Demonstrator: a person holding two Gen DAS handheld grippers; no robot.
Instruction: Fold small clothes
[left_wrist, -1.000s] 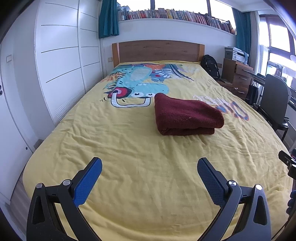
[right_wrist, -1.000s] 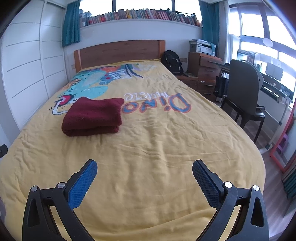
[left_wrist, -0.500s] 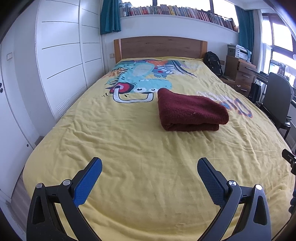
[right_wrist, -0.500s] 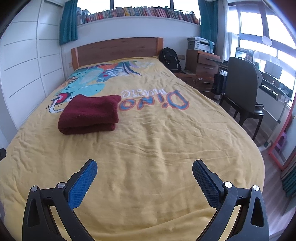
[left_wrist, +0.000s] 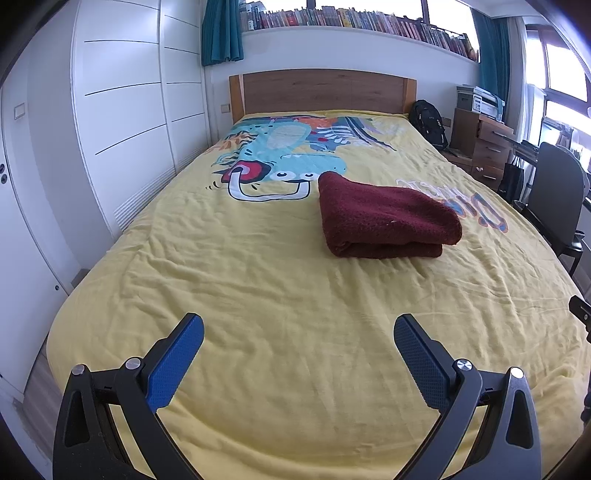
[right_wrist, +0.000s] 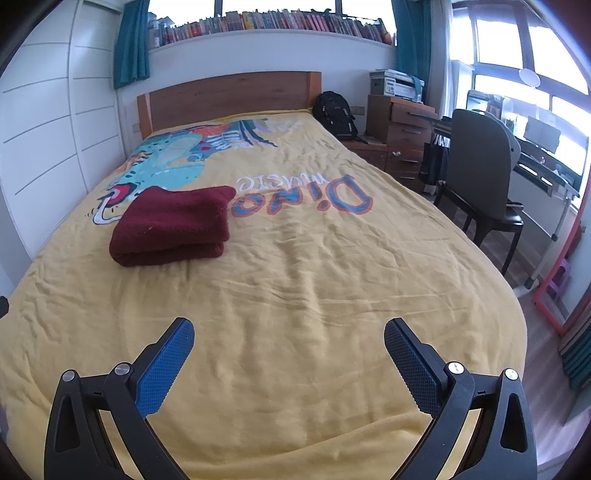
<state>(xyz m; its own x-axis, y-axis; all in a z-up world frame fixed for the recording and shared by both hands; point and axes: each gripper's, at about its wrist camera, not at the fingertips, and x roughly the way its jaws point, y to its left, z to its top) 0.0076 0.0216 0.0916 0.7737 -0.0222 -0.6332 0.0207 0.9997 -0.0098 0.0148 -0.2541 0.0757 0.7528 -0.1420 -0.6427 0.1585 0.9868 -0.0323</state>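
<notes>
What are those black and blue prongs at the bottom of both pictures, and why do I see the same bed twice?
There is no robot here. A person holds a hand tool in each hand, each with two fingers that pinch, and a small wide-angle camera on each tool looks forward along them. One picture comes from the left gripper, the other from the right gripper, so you see one room from two spots. The blue parts are grip pads. Both grippers are wide open and hold nothing. Ahead lies a bed with a yellow cover printed with a cartoon dinosaur. On it sits a dark red cloth, already folded into a neat stack, beyond the fingers and untouched.
</notes>
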